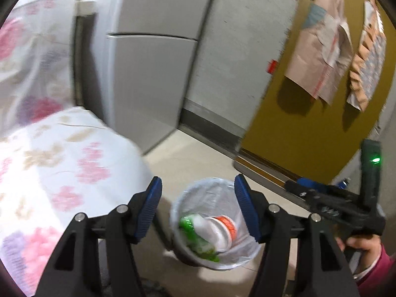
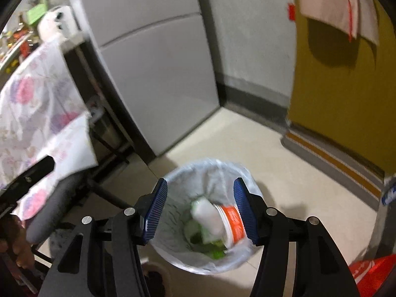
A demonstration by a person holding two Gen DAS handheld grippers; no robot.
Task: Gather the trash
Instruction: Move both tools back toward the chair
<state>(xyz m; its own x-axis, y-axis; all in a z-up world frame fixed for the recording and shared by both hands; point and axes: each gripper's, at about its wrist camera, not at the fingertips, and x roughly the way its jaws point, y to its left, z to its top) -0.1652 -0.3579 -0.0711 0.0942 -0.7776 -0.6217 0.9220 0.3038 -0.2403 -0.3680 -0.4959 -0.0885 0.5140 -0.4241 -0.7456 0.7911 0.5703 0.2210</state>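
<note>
A small bin lined with a white plastic bag (image 1: pixel 195 193) stands on the pale floor; it also shows in the right wrist view (image 2: pixel 183 173). Inside lie an orange-and-white paper cup (image 1: pixel 224 227) (image 2: pixel 232 220), a white crumpled piece (image 2: pixel 208 214) and green trash (image 1: pixel 195 240) (image 2: pixel 216 253). My left gripper (image 1: pixel 198 209) is open and empty, above the bin. My right gripper (image 2: pixel 200 210) is open and empty, directly over the bin's mouth. The right gripper's body (image 1: pixel 334 205) shows at the right of the left wrist view.
A floral cloth (image 1: pixel 61 168) covers a table at the left. A grey cabinet (image 1: pixel 148 74) stands behind the bin. A mustard-yellow door (image 1: pixel 321 128) with hanging bags is at the right. A chair frame (image 2: pixel 104 133) stands left of the bin. A red item (image 2: pixel 371 274) lies at the lower right.
</note>
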